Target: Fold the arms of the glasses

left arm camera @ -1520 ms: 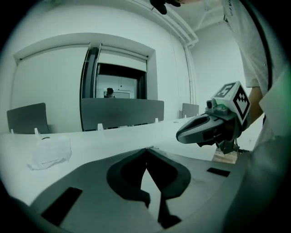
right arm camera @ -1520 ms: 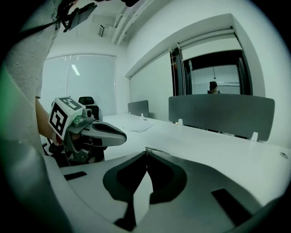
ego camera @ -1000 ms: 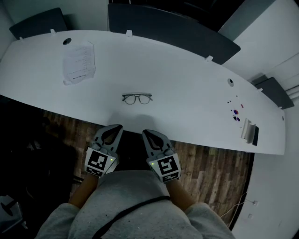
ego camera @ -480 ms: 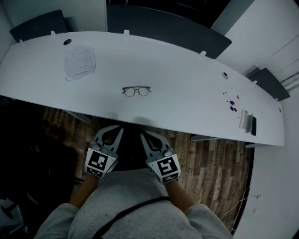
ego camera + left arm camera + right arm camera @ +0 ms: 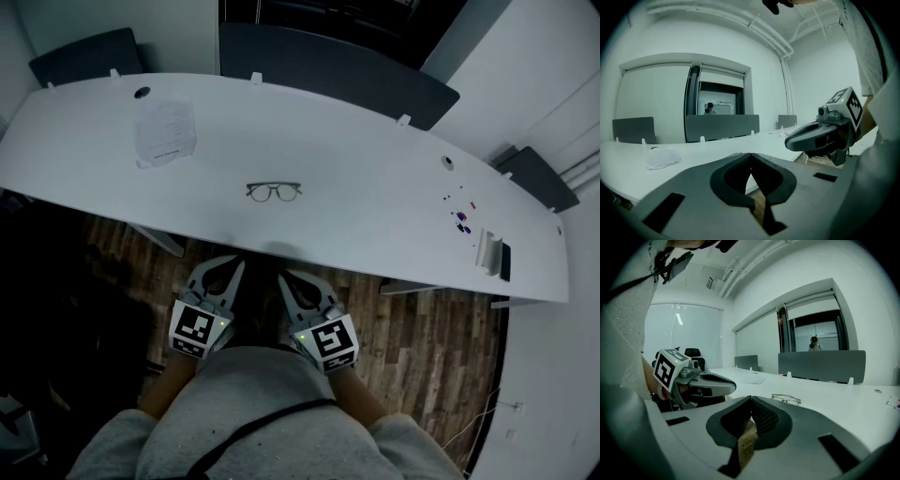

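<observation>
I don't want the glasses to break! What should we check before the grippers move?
1. Glasses easy to find: ok, they lie alone on the white table.
2. Left gripper empty: ok, jaws together with nothing between.
3. Right gripper empty: ok, jaws together with nothing between.
4. Jaws open to take an arm: not ok, both are shut.
5. Grippers close to the glasses: not ok, both are short of the table edge, over the wooden floor.
6. Which way the glasses' arms sit: cannot tell, too small here.
</observation>
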